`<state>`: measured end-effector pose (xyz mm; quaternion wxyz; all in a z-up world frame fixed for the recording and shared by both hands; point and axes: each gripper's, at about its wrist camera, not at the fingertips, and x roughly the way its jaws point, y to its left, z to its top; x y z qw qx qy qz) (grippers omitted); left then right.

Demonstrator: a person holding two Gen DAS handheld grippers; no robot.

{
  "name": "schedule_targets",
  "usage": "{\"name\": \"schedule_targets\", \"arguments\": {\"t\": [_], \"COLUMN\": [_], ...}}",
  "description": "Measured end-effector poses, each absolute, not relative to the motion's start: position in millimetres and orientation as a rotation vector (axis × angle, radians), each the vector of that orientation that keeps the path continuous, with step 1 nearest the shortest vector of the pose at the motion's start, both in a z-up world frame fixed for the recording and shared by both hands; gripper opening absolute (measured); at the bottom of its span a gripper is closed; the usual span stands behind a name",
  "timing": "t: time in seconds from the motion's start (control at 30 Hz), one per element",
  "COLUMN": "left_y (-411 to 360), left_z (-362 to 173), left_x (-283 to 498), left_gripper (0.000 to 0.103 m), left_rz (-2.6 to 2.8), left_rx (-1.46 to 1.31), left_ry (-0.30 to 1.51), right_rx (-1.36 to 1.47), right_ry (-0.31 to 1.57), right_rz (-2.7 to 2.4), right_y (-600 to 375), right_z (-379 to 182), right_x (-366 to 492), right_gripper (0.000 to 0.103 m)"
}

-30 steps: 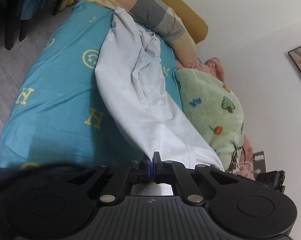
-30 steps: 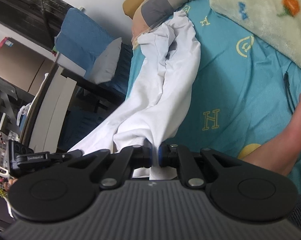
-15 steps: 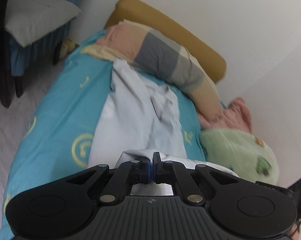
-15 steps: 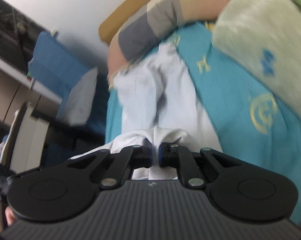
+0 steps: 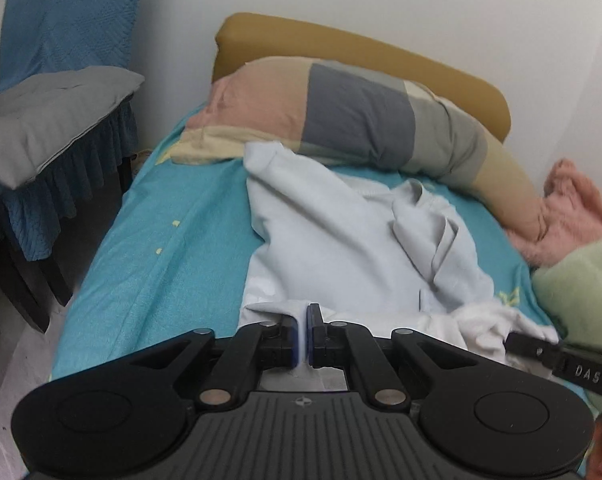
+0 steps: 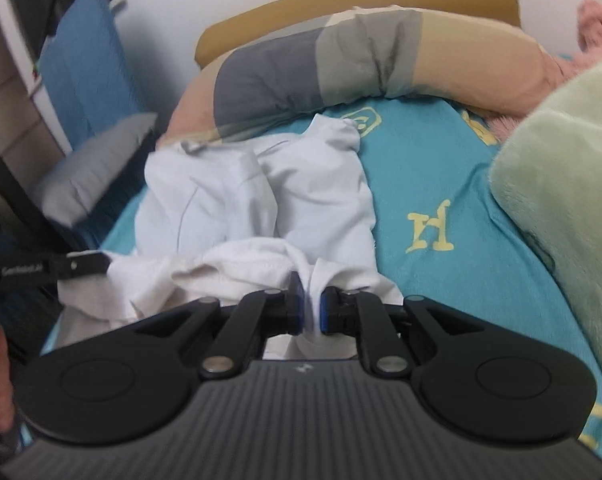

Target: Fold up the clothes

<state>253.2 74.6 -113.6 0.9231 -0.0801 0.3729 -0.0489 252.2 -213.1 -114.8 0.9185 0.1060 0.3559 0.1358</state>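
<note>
A white garment (image 5: 341, 248) lies lengthwise on the teal bed sheet (image 5: 173, 264), its far end against the long pillow. My left gripper (image 5: 304, 336) is shut on the garment's near edge, a thin fold of cloth between its pads. My right gripper (image 6: 310, 304) is shut on a thicker bunch of the same garment (image 6: 313, 200), with its jaws held a little apart by the cloth. The near edge is folded over the far half. Each gripper's tip shows at the side of the other's view.
A striped pink, grey and beige pillow (image 5: 357, 120) lies across the bed head below a tan headboard (image 5: 341, 44). A green fleece blanket (image 6: 561, 168) and a pink one (image 5: 569, 216) lie at the right. A blue chair with a grey cushion (image 5: 49, 120) stands left.
Both grippers have carried the garment's near edge forward toward the pillow, doubling the cloth over itself. The garment was stretched long a second ago and now lies short and bunched.
</note>
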Motion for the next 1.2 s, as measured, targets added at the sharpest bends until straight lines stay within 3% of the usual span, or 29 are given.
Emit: {"name": "schedule_targets", "arguments": {"t": [0.03, 0.07, 0.1, 0.13, 0.17, 0.2, 0.4, 0.6, 0.9, 1.03, 1.2], "left_y": [74.7, 75.0, 74.6, 73.7, 72.6, 71.5, 65.1, 54.0, 36.7, 34.5, 51.6], "left_z": [-113.9, -112.4, -109.2, -104.5, -97.2, -89.7, -39.6, -10.3, -22.7, -33.1, -68.3], "left_x": [252.5, 250.2, 247.1, 242.6, 235.6, 228.5, 171.1, 106.2, 31.6, 30.1, 50.5], "left_gripper": [0.008, 0.018, 0.034, 0.043, 0.061, 0.070, 0.081, 0.083, 0.084, 0.084, 0.084], "left_rz": [-0.103, -0.114, -0.126, -0.125, -0.118, -0.110, -0.115, -0.123, -0.135, -0.131, -0.126], "left_rx": [-0.158, -0.155, -0.151, -0.144, -0.132, -0.119, -0.080, -0.091, -0.075, -0.082, -0.287], "left_ry": [0.767, 0.769, 0.772, 0.768, 0.752, 0.735, 0.663, 0.618, 0.610, 0.638, 0.795], "right_rx": [0.211, 0.211, 0.211, 0.211, 0.207, 0.202, 0.217, 0.213, 0.181, 0.192, 0.231], "right_ry": [0.734, 0.739, 0.743, 0.739, 0.723, 0.706, 0.637, 0.586, 0.544, 0.553, 0.575], "right_rz": [0.279, 0.280, 0.283, 0.296, 0.308, 0.321, 0.316, 0.296, 0.266, 0.235, 0.197], "right_y": [-211.6, -211.2, -210.9, -210.9, -210.3, -209.6, -210.5, -215.0, -215.4, -219.0, -225.3], "right_z": [-114.5, -112.0, -109.3, -104.8, -98.2, -91.5, -53.2, -25.2, -16.6, -19.8, -26.7], "right_x": [252.0, 251.7, 251.2, 248.5, 242.5, 236.5, 191.7, 133.8, 50.2, 41.4, 46.8], "right_gripper": [0.014, 0.018, 0.023, 0.039, 0.055, 0.060, 0.064, 0.064, 0.064, 0.064, 0.064]}}
